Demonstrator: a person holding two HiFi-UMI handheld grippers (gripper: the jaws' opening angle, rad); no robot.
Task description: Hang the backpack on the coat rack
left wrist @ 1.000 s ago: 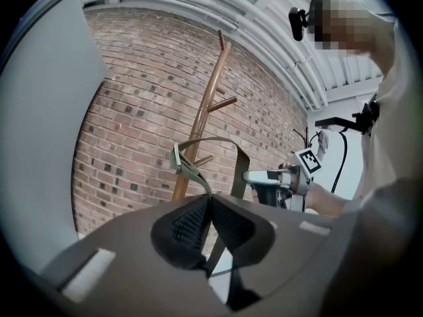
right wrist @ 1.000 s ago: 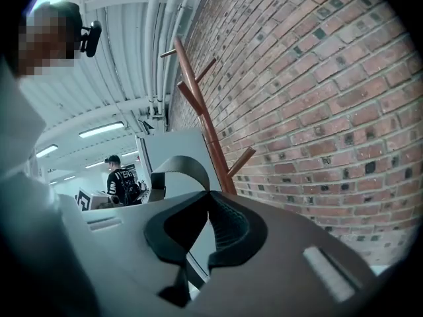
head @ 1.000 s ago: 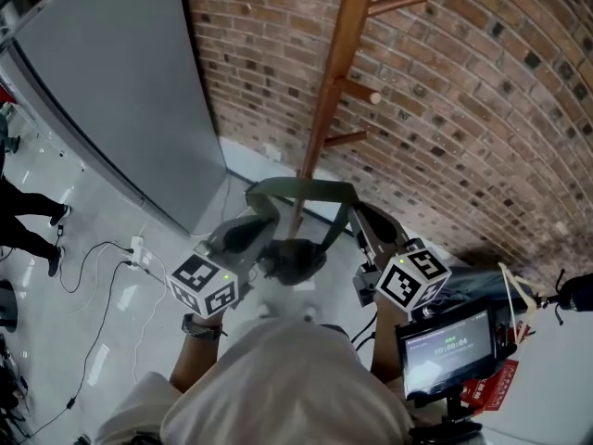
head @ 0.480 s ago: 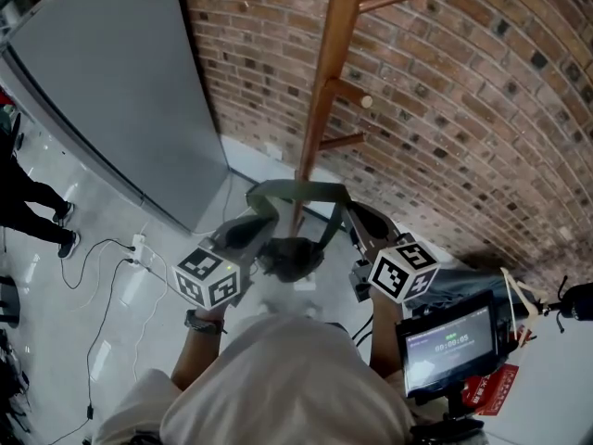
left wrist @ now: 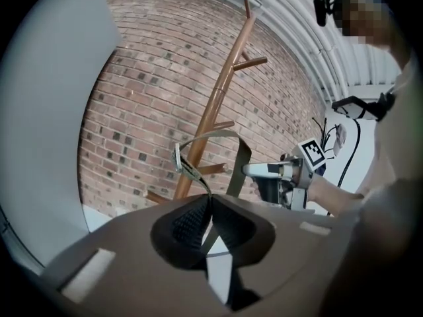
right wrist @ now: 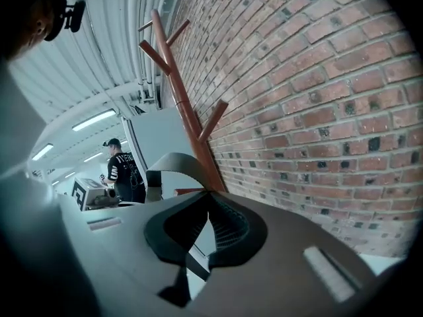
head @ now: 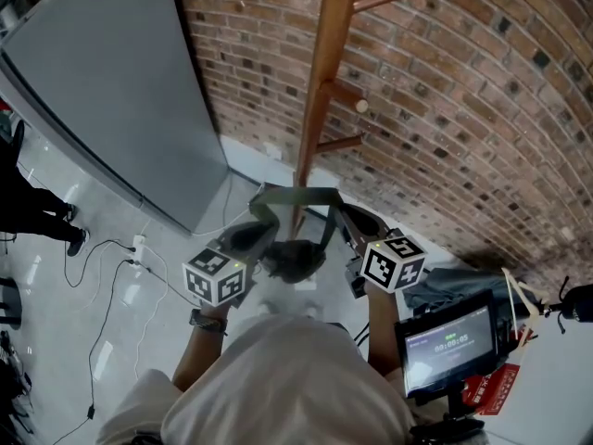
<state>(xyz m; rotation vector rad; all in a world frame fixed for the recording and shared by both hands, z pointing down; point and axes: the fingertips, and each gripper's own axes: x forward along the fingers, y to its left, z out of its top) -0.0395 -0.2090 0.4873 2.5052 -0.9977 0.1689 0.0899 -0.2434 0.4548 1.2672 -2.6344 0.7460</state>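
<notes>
Lower than a second ago, the left gripper (left wrist: 210, 200) and the right gripper (right wrist: 208, 197) have carried the olive strap (head: 296, 195) down with them in front of the coat rack (head: 320, 91). We see the left gripper's jaws pressed together on the strap, with the webbing rising out of the pads. The right gripper's jaws pinch the same strap further along. Between the two grips the strap arches up in a loop on the person's side of the rack's pole. It sits lower in the head view than the pegs and is hooked on none of them. The backpack (head: 292, 260) hangs dark beneath the loop, between the grippers and just short of the rack. A brick wall (head: 463, 109) stands behind the rack. A grey panel (head: 111, 82) stands to the rack's left.
</notes>
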